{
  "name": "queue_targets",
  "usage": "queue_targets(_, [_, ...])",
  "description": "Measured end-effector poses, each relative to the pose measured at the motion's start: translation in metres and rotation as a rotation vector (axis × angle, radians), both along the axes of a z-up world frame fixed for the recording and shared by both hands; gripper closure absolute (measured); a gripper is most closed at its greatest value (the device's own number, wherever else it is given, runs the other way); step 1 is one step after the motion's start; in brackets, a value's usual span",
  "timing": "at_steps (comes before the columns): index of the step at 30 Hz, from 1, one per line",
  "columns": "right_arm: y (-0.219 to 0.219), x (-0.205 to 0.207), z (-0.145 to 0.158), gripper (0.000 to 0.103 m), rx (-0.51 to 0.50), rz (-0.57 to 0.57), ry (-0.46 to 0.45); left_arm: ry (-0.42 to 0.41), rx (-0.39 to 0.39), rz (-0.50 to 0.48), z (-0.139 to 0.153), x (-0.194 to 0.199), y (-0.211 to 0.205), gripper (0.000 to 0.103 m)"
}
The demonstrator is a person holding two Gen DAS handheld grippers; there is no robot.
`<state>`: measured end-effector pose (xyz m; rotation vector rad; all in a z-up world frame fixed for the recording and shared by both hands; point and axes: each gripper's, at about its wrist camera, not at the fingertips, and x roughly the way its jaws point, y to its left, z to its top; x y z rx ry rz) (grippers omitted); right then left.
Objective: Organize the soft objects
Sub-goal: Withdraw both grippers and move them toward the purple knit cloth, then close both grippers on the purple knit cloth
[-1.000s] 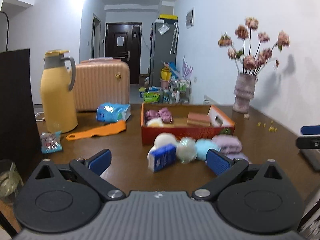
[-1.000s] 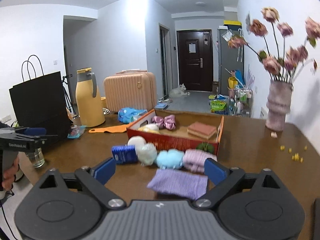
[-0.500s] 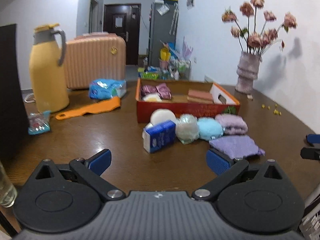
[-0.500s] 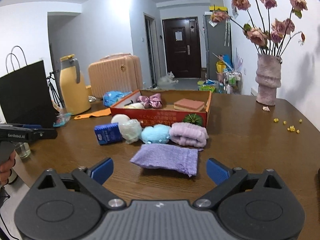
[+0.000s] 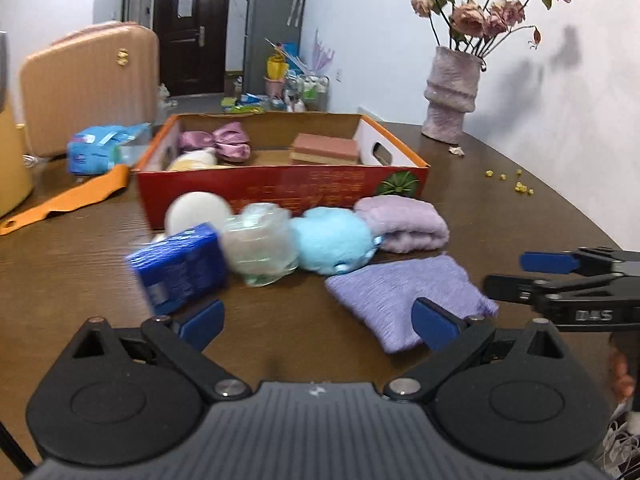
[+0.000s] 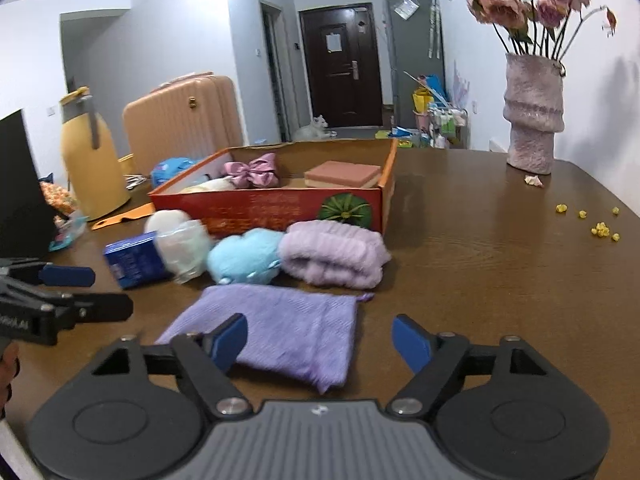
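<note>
An orange cardboard box [image 5: 280, 184] [image 6: 280, 208] holds a pink bow [image 6: 252, 170], a pale item and a brown sponge [image 6: 342, 174]. In front of it lie a white round puff [image 5: 198, 210], a blue packet [image 5: 180, 268], a clear wrapped ball [image 5: 260, 244], a light blue plush [image 5: 332, 244] [image 6: 244, 256], a folded lilac towel [image 6: 334, 254] and a flat purple cloth [image 6: 272, 332] [image 5: 404, 294]. My left gripper [image 5: 316, 322] is open and empty, just short of the packet and cloth. My right gripper [image 6: 320, 340] is open over the purple cloth's near edge.
A yellow thermos [image 6: 90, 160], an orange comb [image 5: 64, 202] and a blue tissue pack [image 5: 104, 148] stand left of the box. A vase of dried flowers [image 6: 534, 120] stands at the back right, with small yellow bits [image 6: 600, 230] on the wooden table [image 6: 500, 280]. A black bag [image 6: 18, 184] stands at the far left.
Both grippers have moved forward and down toward the row of soft objects. The right gripper has come over the purple cloth. Both stay open.
</note>
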<state>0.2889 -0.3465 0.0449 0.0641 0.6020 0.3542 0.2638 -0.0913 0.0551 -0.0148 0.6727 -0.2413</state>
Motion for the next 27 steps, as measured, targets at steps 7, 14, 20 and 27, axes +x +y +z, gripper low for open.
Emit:
queue_targets(7, [0.001, 0.044, -0.019, 0.044, -0.012, 0.011, 0.046, 0.087, -0.016, -0.091, -0.025, 0.037, -0.021, 0.040])
queue_targets(14, [0.012, 0.062, -0.034, 0.052, -0.027, 0.071, 0.089, 0.105, -0.046, -0.144, -0.034, 0.046, -0.021, 0.063])
queue_targets(20, [0.026, 0.052, -0.037, 0.075, -0.127, 0.123, 0.023, 0.099, -0.085, -0.215, -0.037, 0.043, -0.021, 0.086])
queue_targets(27, [0.039, 0.021, -0.028, 0.099, -0.200, 0.179, -0.005, 0.100, -0.074, -0.235, -0.033, 0.021, -0.019, 0.095])
